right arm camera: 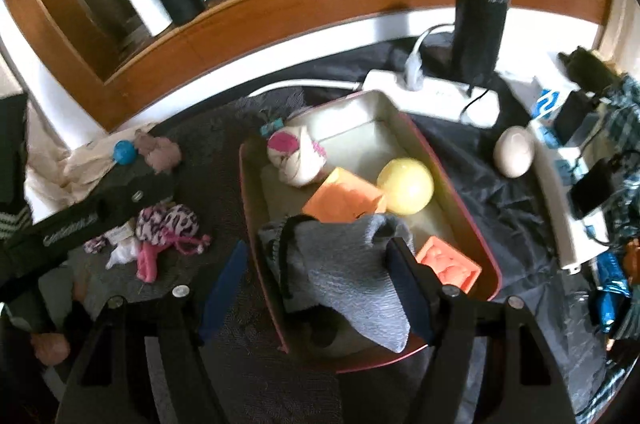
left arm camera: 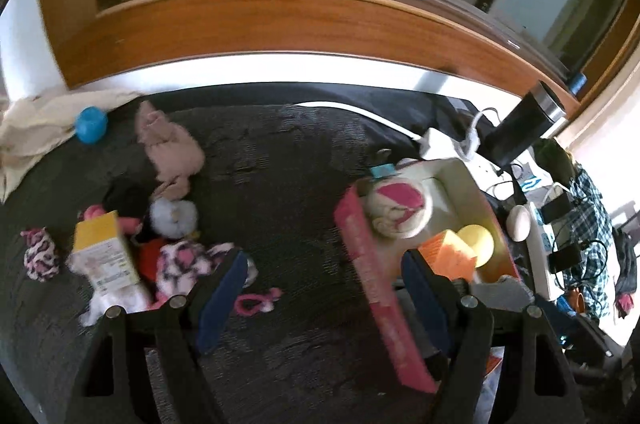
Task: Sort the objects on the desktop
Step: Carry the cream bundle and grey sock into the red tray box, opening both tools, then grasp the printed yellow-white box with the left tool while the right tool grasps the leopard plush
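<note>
The right tongs (right arm camera: 316, 264) are nearest, fingers spread wide over the near end of a pink-edged tray (right arm camera: 256, 224). A grey sock (right arm camera: 344, 264) lies draped between them over the tray's near end; its right edge touches the right finger, but I cannot tell whether it is gripped. Its long axis runs toward the camera. Deeper in the tray sit an orange block (right arm camera: 450, 266), a yellow ball (right arm camera: 406, 186) and a pink-and-white rolled sock (right arm camera: 294, 156). The left tongs (left arm camera: 324, 276) hang released, empty, between the tray and a pile of fuzzy socks (left arm camera: 180, 260) and a yellow box (left arm camera: 106, 252) left of it on the dark cloth-covered tabletop (left arm camera: 280, 184). Beyond is a wooden window sill (left arm camera: 280, 20).
</note>
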`<state>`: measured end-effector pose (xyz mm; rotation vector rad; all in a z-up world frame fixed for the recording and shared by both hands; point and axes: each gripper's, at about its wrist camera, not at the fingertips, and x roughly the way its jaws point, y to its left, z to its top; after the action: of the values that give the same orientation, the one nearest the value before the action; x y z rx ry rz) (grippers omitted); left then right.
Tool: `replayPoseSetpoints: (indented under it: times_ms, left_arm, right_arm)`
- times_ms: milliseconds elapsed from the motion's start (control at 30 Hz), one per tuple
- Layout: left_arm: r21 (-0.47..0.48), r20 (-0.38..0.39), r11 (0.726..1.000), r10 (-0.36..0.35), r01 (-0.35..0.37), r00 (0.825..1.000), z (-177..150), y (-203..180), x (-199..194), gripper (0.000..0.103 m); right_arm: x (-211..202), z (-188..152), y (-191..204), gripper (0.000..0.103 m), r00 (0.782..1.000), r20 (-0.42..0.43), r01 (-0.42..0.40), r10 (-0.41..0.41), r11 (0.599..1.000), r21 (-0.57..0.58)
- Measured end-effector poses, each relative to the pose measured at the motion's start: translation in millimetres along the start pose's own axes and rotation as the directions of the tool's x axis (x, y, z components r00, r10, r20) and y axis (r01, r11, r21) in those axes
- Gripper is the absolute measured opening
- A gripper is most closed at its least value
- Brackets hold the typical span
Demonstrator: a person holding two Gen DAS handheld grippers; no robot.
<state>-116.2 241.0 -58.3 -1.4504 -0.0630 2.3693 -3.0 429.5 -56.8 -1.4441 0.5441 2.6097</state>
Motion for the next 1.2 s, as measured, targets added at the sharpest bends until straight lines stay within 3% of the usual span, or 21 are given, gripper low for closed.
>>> replayPoseSetpoints:
  times_ms: [333,633,1200]
  left_arm:
    - [-0.108,0.030,0.992,0.074,-0.071,0.997,-4.5,80.5,-27.1,0.081]
    - [-0.159,0.003,0.982,0.105,-0.103,0.994,-8.0,140.8,-29.3,0.081]
    - [-0.123,-0.071,0.989,0.073,-0.082,0.995,3.4,168.8,22.8,0.081]
  right_arm:
    - [-11.5,1.0,27.7,0.076,0.996,0.077,0.041,-0.043,0.999,0.029]
    - [13.8,-16.9,87.1,0.076,1.000,0.007,-0.013,0.014,1.000,-0.029]
    - [47.3,-34.0,133.9,0.075,0.997,-0.070,0.019,-0.022,0.999,-0.045]
